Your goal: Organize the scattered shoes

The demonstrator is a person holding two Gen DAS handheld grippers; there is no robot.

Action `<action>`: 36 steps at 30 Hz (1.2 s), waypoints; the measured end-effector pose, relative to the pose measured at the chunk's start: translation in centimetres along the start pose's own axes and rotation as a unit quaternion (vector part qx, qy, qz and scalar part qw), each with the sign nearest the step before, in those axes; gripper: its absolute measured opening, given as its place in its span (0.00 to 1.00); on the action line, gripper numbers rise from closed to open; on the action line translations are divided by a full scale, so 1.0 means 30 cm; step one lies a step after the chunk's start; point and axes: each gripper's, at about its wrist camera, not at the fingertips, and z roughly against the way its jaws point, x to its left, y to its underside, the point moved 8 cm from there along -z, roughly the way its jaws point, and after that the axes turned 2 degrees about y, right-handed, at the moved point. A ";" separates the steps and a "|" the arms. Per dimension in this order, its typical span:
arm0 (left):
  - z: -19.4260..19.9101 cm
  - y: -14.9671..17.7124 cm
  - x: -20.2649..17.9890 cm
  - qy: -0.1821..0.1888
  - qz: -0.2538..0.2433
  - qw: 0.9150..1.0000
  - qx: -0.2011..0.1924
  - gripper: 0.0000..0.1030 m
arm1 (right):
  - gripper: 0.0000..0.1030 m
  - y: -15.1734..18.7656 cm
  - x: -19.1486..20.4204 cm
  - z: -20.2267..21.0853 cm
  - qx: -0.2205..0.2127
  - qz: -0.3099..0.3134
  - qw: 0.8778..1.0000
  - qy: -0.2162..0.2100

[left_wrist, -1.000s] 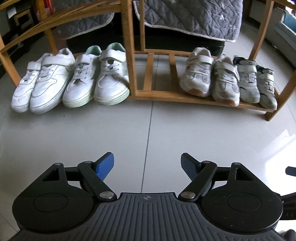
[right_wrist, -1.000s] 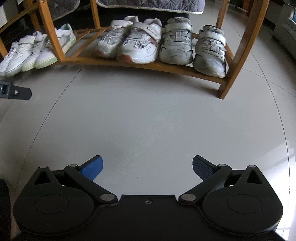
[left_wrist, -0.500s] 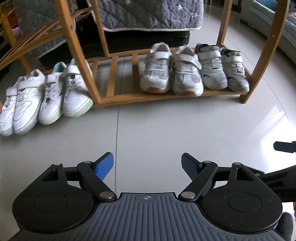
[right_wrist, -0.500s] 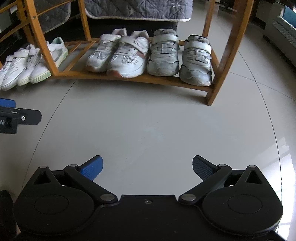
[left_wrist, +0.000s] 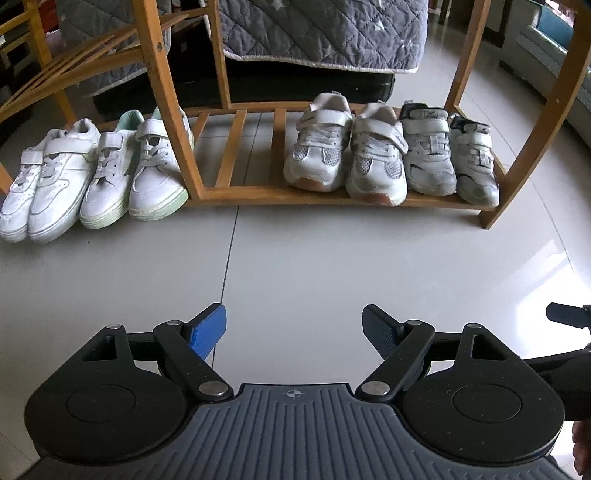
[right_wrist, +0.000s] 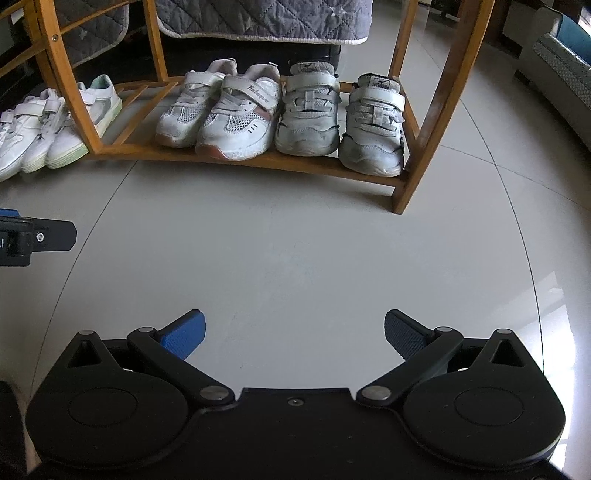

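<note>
On the floor [left_wrist: 295, 266] at the far left sit two pairs of white shoes, toes forward and sides touching: a plain white pair [left_wrist: 40, 184], then a green-soled pair [left_wrist: 136, 177] whose right shoe is just beside the left post of the wooden rack [left_wrist: 280, 194]. They look lined up on the tiles because they are the larger shoes, though that is a guess.

The left half of the rack's bottom shelf is bare slats. On its right half stand two smaller pairs, again toes out: a mesh pair [right_wrist: 218, 114] with reddish soles, then a grey pair [right_wrist: 340, 118] ending against the right post. Paired and squared to the shelf edge, they read as already sorted. A quilt [left_wrist: 325, 33] hangs over the rack above them.

No shoe lies loose on the open floor in either view, so the tidying seems done or nearly so.

The left gripper [left_wrist: 293, 332] hangs over bare tile, its blue fingers [left_wrist: 207, 332] spread apart with nothing between them. The right gripper [right_wrist: 293, 334] is the same, fingers wide and empty above the floor, well short of the rack. Both point downward toward the shoes as if checking the row.
</note>
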 end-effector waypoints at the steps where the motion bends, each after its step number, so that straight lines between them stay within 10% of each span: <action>1: 0.004 -0.004 -0.003 0.000 -0.002 1.000 -0.003 0.79 | 1.00 -0.003 -0.001 0.002 -0.001 0.001 1.000 0.001; 36: -0.012 -0.083 -0.031 0.006 -0.015 1.000 -0.010 0.80 | 1.00 -0.099 0.006 -0.016 -0.020 0.013 1.000 0.005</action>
